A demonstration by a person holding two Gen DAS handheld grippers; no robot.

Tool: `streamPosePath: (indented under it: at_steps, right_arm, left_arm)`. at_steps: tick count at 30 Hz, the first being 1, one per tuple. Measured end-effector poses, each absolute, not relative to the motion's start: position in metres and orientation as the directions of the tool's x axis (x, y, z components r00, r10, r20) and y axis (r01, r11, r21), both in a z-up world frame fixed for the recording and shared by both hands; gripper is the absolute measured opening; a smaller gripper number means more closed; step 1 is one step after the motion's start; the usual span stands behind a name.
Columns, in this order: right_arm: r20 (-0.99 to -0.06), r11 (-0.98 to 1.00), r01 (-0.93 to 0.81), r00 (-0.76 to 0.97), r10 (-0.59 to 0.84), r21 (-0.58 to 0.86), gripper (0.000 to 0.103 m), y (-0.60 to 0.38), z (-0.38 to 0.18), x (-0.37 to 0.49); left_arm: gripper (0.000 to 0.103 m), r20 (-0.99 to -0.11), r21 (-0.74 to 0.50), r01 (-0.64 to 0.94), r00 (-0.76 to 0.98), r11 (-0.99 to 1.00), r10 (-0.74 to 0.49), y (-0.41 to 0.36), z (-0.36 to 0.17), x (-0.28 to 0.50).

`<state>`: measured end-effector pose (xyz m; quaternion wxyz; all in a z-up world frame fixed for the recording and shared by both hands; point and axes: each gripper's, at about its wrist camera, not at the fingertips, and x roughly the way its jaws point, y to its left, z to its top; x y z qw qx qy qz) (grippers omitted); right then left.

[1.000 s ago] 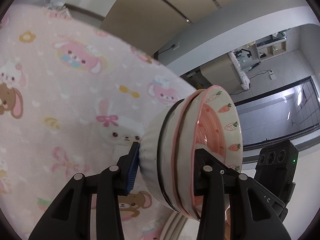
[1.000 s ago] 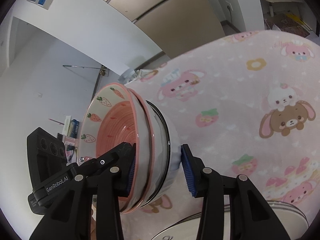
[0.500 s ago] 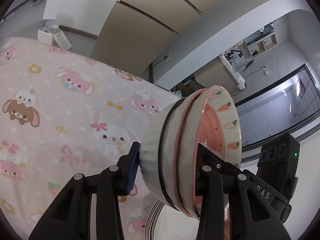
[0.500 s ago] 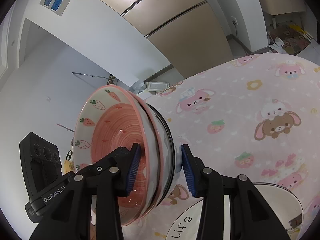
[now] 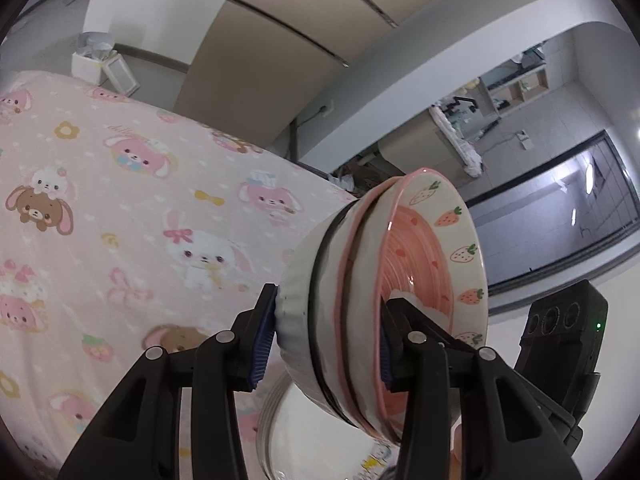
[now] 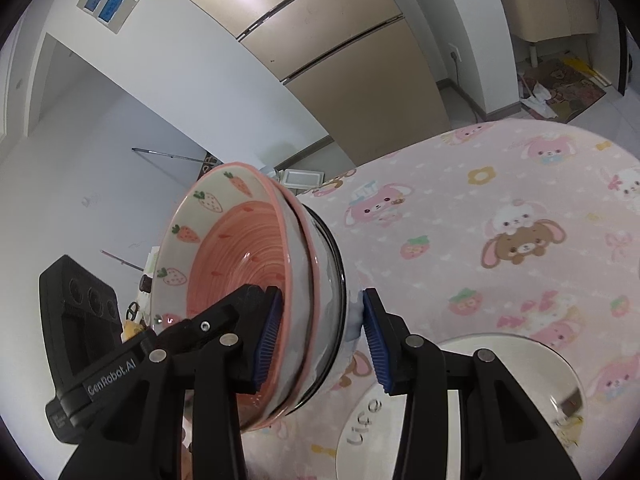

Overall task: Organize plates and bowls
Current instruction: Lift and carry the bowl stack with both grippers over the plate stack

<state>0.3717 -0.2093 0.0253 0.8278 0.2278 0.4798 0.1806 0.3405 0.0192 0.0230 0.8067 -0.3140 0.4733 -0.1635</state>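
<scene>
While the left gripper (image 5: pixel 326 340) looks forward in the left wrist view, it holds a stack of bowls (image 5: pixel 380 304) turned on its side. One blue pad presses on the white bottom of the outer bowl, and the other finger reaches inside the top bowl with the strawberries and carrots. The jaws are closed about halfway, as wide as the stack is thick. The stack hangs in the air above the pink blanket (image 5: pixel 120 200) with rabbits and bears. Just below the stack I see the rim of a white plate (image 5: pixel 266 412), but most of it is hidden.

From the right wrist view, the right gripper (image 6: pixel 320 336) grips the same stack of bowls (image 6: pixel 256 280) from the other side. One pad is inside the pink bowl and the other pad touches the white base. At least three bowls are nested: a pink one, a second with a pink rim, and one with a dark rim. Below, on the blanket (image 6: pixel 520 208), lies the white plate (image 6: pixel 360 420) with the word "Life", and a glass plate or lid (image 6: pixel 560 376) seems to lie over part of it.

I judge that the nesting of the bowls is done. What is left is to put the stack down upright, perhaps on the plates, and to release it. Both grippers must turn together, or the bowls can slide apart.
</scene>
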Motion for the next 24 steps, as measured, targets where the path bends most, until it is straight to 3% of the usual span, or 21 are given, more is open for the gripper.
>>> streamPosePath:
  at_steps: [8,24]
  right_arm:
    - [-0.708,0.834,-0.079,0.488,0.510,0.546,0.044,-0.235,0.044,0.322]
    - [-0.733,0.849,-0.018,0.495,0.466,0.528,0.044,-0.289,0.032,0.242]
  left_arm:
    - [0.041,-0.657,-0.656,0.006,0.487,0.754,-0.575,-0.005,0.041,0.298]
    - [0.042,-0.663,-0.680,0.004,0.425,0.733,-0.616,-0.055,0.017,0.234]
